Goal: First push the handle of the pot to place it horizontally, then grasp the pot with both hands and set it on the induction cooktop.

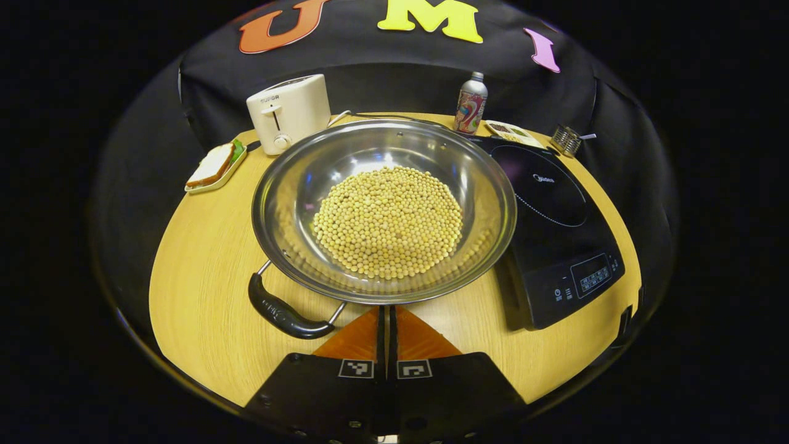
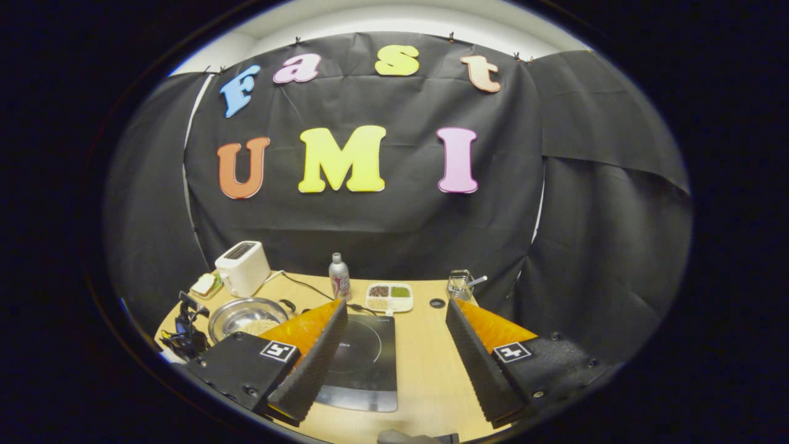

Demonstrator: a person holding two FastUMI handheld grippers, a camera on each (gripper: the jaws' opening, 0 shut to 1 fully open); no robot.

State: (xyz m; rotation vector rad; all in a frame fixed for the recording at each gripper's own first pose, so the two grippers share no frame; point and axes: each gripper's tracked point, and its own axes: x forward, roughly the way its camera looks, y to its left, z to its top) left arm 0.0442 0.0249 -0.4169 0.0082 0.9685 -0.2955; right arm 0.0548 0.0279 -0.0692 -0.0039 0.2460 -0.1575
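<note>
left gripper [image 1: 388, 320] closed, empty, lower centre | pot [image 1: 385, 209] handle [image 1: 285, 313] skewed lower left: nudge sideways, gently, beans [image 1: 388, 222] loose | right gripper [image 2: 394, 333] wide apart.

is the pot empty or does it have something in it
Not empty: the pot holds a mound of small yellow beans covering its bottom.

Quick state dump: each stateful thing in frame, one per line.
Left gripper: shut, empty, just short of the pot's rim.
Right gripper: open, empty, above the table.
Pot: on the table, holds soybeans, handle angled.
Induction cooktop: bare.
Toaster: lever up.
Bottle: capped, upright.
</note>
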